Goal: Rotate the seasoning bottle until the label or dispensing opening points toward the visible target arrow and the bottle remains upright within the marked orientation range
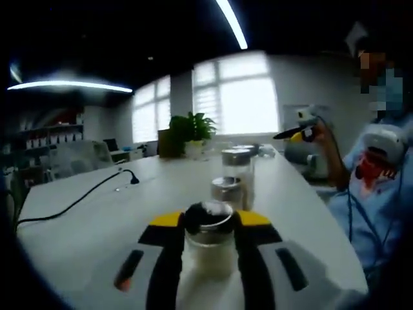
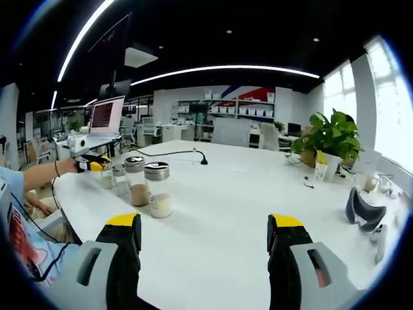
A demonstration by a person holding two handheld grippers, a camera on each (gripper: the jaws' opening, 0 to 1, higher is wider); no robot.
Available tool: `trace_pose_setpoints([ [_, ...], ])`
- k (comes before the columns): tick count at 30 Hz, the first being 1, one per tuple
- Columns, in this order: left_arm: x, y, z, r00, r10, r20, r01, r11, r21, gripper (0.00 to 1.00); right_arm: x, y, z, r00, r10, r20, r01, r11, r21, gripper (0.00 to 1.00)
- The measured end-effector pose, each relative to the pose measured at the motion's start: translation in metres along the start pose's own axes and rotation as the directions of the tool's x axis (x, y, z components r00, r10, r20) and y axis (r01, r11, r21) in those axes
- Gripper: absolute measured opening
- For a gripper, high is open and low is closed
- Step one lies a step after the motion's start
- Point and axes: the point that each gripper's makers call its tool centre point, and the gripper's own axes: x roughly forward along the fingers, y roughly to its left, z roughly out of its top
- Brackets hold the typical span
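1. White office table (image 2: 245, 194) in a bright room, windows behind a potted plant (image 2: 332, 139).
2. Left gripper (image 1: 210, 242) is clenched around the seasoning bottle (image 1: 208, 239), a clear glass jar with a metal lid, upright between the jaws.
3. It looks rigid, smooth, breakable and likely light; holding it low on the body seems the steadier choice for turning.
4. Just beyond the seasoning bottle stand more jars (image 1: 232, 174) in a row, close enough to bump.
5. Right gripper (image 2: 203, 242) is released, jaws wide apart over bare table, well away from the jars.
6. No target arrow is visible. A black cable (image 1: 77, 197) lies off to one side of the jars.
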Motion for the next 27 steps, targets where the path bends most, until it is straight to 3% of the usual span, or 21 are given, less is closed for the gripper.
trace_pose_setpoints([
  [15, 0.008, 0.002, 0.000, 0.989, -0.145, -0.013, 0.145, 0.989, 0.012, 0.32, 0.003, -0.002, 0.000, 1.000, 0.003, -0.001, -0.003, 1.000, 0.002, 0.82],
  [27, 0.013, -0.010, -0.001, 0.986, -0.167, -0.011, 0.167, 0.986, 0.008, 0.32, 0.003, -0.002, 0.000, 1.000, -0.001, -0.003, 0.001, 1.000, 0.001, 0.82],
])
